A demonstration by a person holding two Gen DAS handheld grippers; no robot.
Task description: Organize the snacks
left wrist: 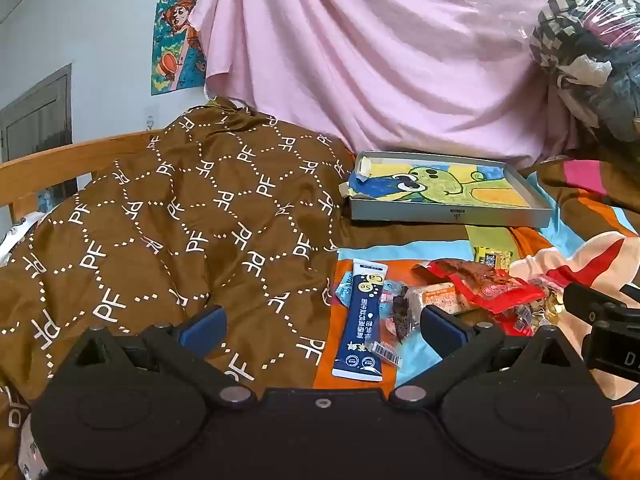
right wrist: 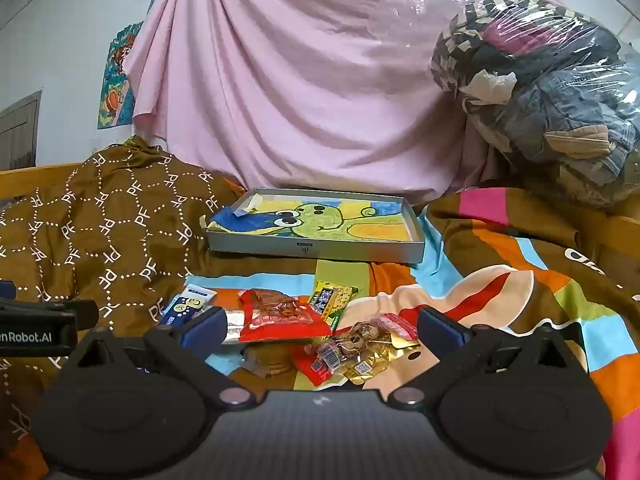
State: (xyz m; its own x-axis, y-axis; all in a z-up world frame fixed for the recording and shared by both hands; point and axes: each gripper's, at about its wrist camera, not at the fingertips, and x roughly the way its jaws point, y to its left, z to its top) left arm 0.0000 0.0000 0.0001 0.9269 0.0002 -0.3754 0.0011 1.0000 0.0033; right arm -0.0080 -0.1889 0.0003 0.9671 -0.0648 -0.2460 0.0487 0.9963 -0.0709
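Several snacks lie in a loose pile on the striped bedspread. A dark blue stick sachet (left wrist: 363,320) lies between my left gripper's fingers, near the right one; it also shows in the right wrist view (right wrist: 185,306). A red snack bag (left wrist: 486,286) (right wrist: 280,314) lies to its right, with a yellow-green packet (right wrist: 331,298) behind it. Small gold and red wrapped pieces (right wrist: 352,354) lie between my right gripper's fingers. My left gripper (left wrist: 322,326) is open and empty. My right gripper (right wrist: 320,330) is open and empty. A shallow grey box (left wrist: 448,213) (right wrist: 316,249) with a frog drawing inside lies behind the snacks.
A brown patterned quilt (left wrist: 168,220) is heaped on the left against a wooden bed rail (left wrist: 52,166). A pink sheet (right wrist: 300,80) hangs behind. A clear plastic bag of clothes (right wrist: 552,92) sits at the back right.
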